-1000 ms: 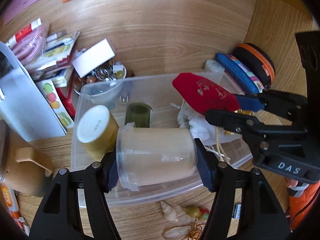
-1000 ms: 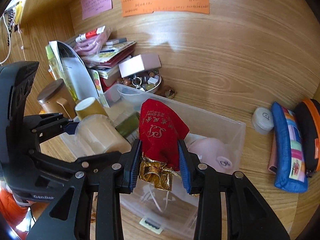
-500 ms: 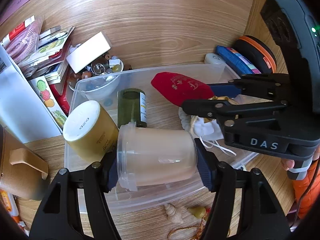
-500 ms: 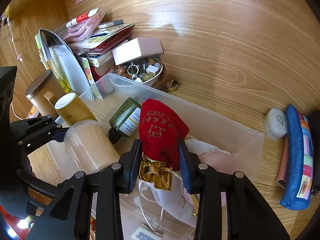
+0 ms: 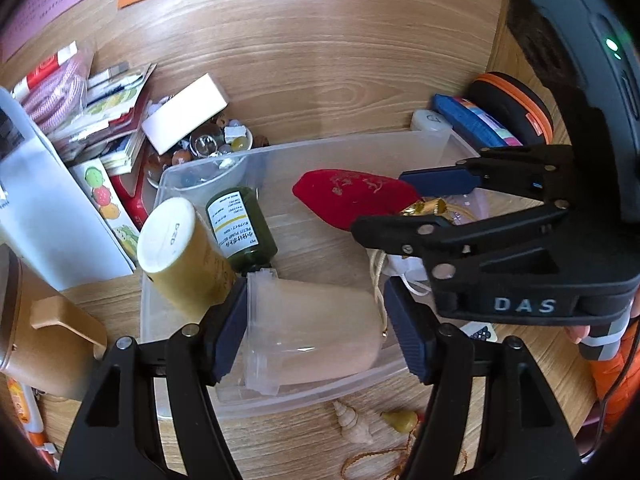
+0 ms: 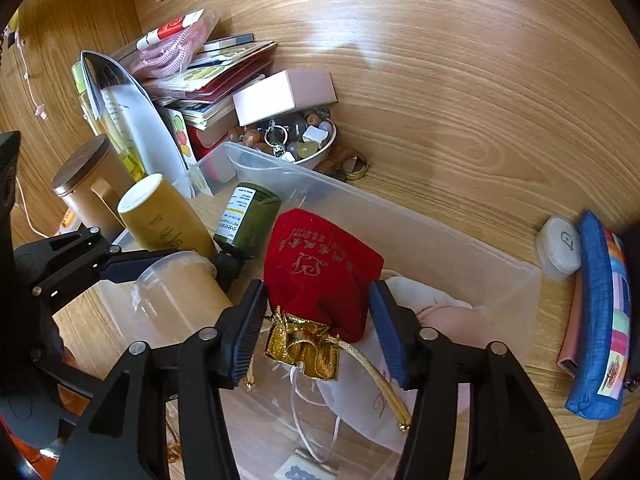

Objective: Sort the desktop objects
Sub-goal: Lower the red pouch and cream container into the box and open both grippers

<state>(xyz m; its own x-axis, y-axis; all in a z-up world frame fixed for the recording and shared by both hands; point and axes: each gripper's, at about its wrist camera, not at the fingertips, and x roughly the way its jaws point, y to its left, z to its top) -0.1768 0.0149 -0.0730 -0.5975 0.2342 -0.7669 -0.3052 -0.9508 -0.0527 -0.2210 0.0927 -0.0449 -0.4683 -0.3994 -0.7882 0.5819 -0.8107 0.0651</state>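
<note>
A clear plastic bin (image 5: 320, 144) (image 6: 400, 208) lies on the wooden desk. My left gripper (image 5: 316, 304) is shut on a translucent jar (image 5: 312, 336) (image 6: 180, 296) of beige filling, which lies on its side low in the bin's near corner. My right gripper (image 6: 318, 292) (image 5: 380, 204) is over the bin and its jaws are opening. A red velvet pouch (image 6: 316, 264) (image 5: 352, 196) with a gold neck lies between them, resting on a white pouch (image 6: 440, 320), and the pads no longer squeeze it. A yellow bottle (image 5: 180, 256) and a green bottle (image 5: 240, 228) lie in the bin.
Behind the bin stand a bowl of beads (image 6: 304, 140), a pink box (image 6: 284, 94) and a pile of booklets (image 6: 216, 76). A brown mug (image 5: 36, 332) is at the left. A blue pencil case (image 6: 600, 312) and a white tub (image 6: 560, 248) lie at the right. Shells (image 5: 352, 424) lie in front.
The right gripper came down into the bin with the red pouch and its jaws spread apart, freeing the pouch. The left gripper kept still with the jar.
</note>
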